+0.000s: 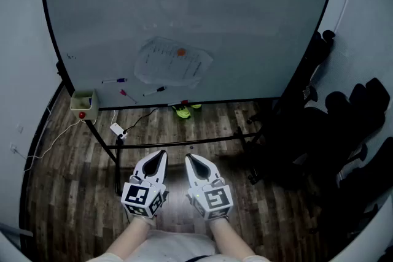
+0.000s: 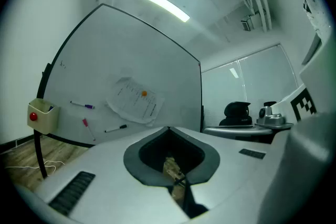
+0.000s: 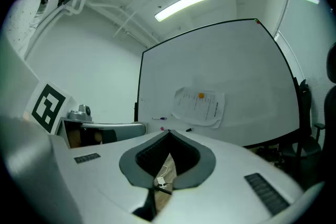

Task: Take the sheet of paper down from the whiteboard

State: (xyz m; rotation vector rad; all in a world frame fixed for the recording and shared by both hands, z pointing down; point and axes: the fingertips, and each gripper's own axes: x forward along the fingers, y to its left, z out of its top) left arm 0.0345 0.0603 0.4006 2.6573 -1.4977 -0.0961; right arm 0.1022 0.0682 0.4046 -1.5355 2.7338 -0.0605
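A crumpled white sheet of paper [image 1: 172,62] with printed lines hangs on the whiteboard [image 1: 184,3], pinned near its top by an orange round magnet [image 1: 181,53]. The left gripper view shows the sheet of paper [image 2: 134,102] ahead, the right gripper view shows the sheet of paper [image 3: 200,106] too. My left gripper [image 1: 161,155] and right gripper [image 1: 190,158] are held side by side low in the head view, well short of the board. Both are shut with nothing between their jaws.
Three markers [image 1: 114,80] stick to the board below the sheet. A beige box [image 1: 83,104] with a red button hangs at the board's lower left corner. Black office chairs [image 1: 344,132] crowd the right. A cable and white adapter [image 1: 116,130] lie on the wooden floor under the board's stand.
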